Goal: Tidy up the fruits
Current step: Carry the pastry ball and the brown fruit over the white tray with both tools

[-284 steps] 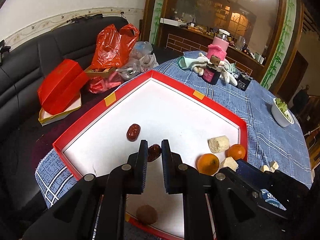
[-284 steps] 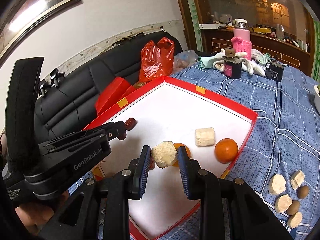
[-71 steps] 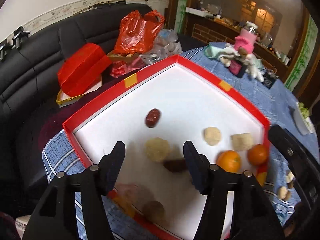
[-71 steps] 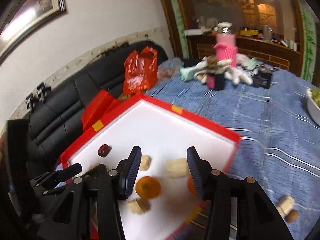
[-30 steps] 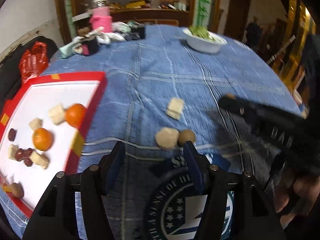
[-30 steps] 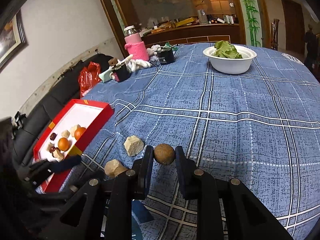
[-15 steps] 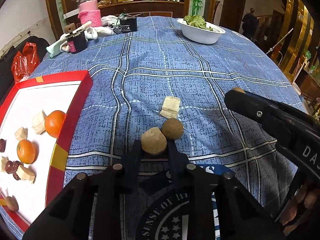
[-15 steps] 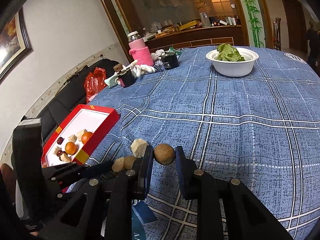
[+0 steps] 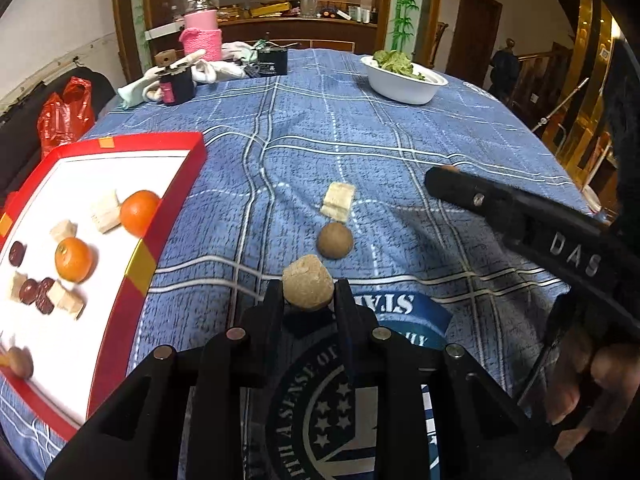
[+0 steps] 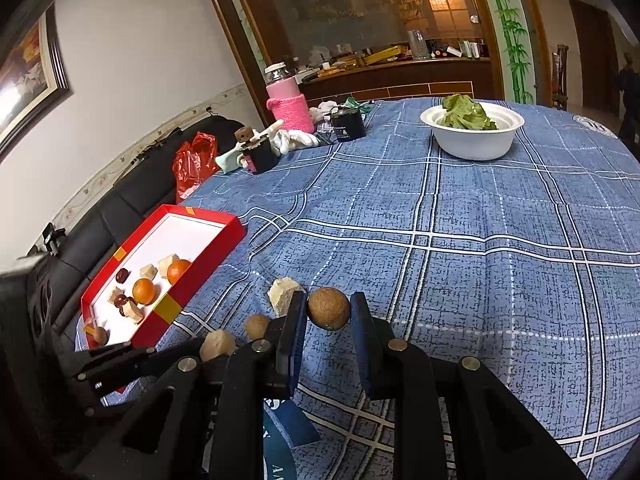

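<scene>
A table covered with a blue checked tablecloth carries everything. At its left edge sits a red tray with a white floor. On the cloth near the front lie a pale cut chunk and a round brown fruit, just beside each other. Farther back stands a white bowl with green leaves in it. At the far left side are a pink knitted jar, a small dark jar, a black box and some white cloth (maybe gloves, I cannot tell). A round printed emblem marks the near edge.
</scene>
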Demonstrator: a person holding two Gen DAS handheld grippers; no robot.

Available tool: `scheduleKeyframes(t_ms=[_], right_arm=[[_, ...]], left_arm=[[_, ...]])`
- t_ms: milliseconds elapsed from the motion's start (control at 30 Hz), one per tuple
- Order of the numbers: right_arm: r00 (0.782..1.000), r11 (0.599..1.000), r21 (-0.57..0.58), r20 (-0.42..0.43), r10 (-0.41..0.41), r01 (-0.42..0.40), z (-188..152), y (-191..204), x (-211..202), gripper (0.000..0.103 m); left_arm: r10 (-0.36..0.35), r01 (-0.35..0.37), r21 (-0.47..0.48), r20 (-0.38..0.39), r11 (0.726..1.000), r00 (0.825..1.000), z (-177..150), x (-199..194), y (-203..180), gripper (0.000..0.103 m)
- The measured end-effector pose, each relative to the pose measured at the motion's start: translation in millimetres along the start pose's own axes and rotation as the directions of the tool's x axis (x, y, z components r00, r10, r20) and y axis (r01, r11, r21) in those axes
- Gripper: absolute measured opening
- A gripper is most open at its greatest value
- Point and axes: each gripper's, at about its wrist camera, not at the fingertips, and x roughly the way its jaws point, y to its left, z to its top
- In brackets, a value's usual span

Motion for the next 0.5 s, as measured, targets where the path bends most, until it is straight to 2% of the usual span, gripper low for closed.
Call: scheduleKeyframes(t_ms=[233, 500], right_arm=[[0.999, 0.999, -0.005, 0.006, -0.045, 0.045, 1.0, 0.9, -0.8, 0.023], [0.998, 0.998, -0.004, 0.009, -0.056, 0.056, -10.7, 14.7, -16.7, 0.023]], left_arm=[[0.036, -0.035, -0.031, 0.041, 0.999, 0.998, -1.1, -7.7, 4.1, 0.023], [0.041, -0.038, -0.042, 0.057, 0.998, 0.998, -1.1, -9.0, 7.1, 0.023]])
